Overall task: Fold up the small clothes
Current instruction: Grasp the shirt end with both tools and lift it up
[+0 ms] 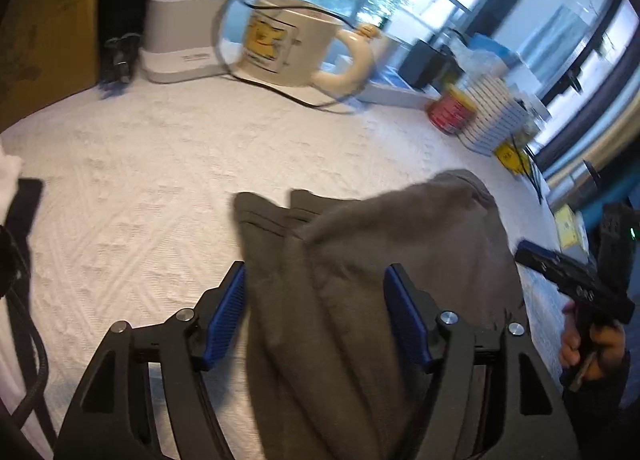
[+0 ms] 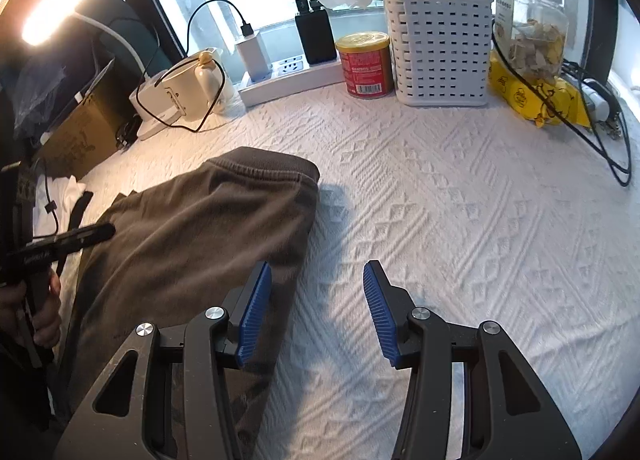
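Note:
Grey shorts [image 1: 360,244] lie folded lengthwise on the white textured cover [image 1: 140,188], with the hems at the far end. My left gripper [image 1: 318,276] hangs over them, open, with the grey fabric passing between its blue pads [image 1: 228,312], which do not press on it. In the right wrist view the shorts [image 2: 208,220] lie on the left with the waistband toward the window. My right gripper [image 2: 318,272] is open beside their right edge, over bare cover [image 2: 460,220], and nothing is between its fingers. Each wrist view shows the other gripper held in a hand [image 2: 44,312].
Along the window stand a cream mug [image 1: 288,44], a white appliance [image 1: 176,40], a power strip [image 2: 288,76], a red can [image 2: 364,60], a white basket [image 2: 440,48], a yellow pack [image 2: 532,100] and loose cables [image 2: 600,132]. A cardboard box [image 1: 44,44] and a white garment [image 2: 60,196] are at the left.

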Demonstrator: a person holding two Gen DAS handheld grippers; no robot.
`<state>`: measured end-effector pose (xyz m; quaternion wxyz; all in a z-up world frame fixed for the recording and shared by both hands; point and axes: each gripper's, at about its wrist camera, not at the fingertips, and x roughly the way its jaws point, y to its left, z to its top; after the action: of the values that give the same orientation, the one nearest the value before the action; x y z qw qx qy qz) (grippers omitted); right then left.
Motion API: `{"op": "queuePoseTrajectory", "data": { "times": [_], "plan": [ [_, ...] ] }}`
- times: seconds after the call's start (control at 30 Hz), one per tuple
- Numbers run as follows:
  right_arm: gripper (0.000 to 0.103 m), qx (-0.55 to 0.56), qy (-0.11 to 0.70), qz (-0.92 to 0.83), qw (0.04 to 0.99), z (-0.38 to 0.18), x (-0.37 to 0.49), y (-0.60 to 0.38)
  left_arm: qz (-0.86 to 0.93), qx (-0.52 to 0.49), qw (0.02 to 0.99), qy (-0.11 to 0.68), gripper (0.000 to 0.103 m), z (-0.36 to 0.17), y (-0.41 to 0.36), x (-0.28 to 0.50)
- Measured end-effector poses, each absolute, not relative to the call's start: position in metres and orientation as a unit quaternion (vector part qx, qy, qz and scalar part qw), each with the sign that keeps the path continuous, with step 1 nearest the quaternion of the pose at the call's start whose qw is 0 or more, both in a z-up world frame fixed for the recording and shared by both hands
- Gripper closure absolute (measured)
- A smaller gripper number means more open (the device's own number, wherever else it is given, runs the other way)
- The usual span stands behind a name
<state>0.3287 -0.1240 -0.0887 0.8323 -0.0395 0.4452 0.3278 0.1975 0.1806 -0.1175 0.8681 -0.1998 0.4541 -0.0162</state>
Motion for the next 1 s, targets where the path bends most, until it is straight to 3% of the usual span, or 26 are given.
{"op": "queuePoseTrajectory", "data": {
  "times": [0.37, 0.63, 0.73, 0.8, 0.87, 1.0],
  "plan": [
    [0.052, -0.032, 0.451, 0.369, 0.812, -0.098, 0.334, -0.094, -0.051, -0.134, 0.87, 0.473, 0.029, -0.119, 0.139, 0.208],
    [0.045, -0.047, 0.427, 0.382, 0.818, -0.1, 0.325, -0.078, -0.038, -0.082, 0.881, 0.464, 0.03, -0.123, 0.126, 0.212],
    [0.045, -0.06, 0.419, 0.397, 0.815, -0.1, 0.319, -0.072, -0.041, -0.072, 0.885, 0.459, 0.037, -0.124, 0.12, 0.212],
    [0.047, -0.074, 0.41, 0.404, 0.815, -0.101, 0.312, -0.067, -0.045, -0.068, 0.887, 0.455, 0.047, -0.124, 0.117, 0.212],
    [0.057, -0.089, 0.402, 0.407, 0.815, -0.102, 0.306, -0.061, -0.053, -0.078, 0.887, 0.452, 0.063, -0.123, 0.116, 0.212],
    [0.075, -0.112, 0.391, 0.412, 0.815, -0.1, 0.295, -0.053, -0.065, -0.09, 0.888, 0.447, 0.075, -0.123, 0.114, 0.212]
  ]
}}
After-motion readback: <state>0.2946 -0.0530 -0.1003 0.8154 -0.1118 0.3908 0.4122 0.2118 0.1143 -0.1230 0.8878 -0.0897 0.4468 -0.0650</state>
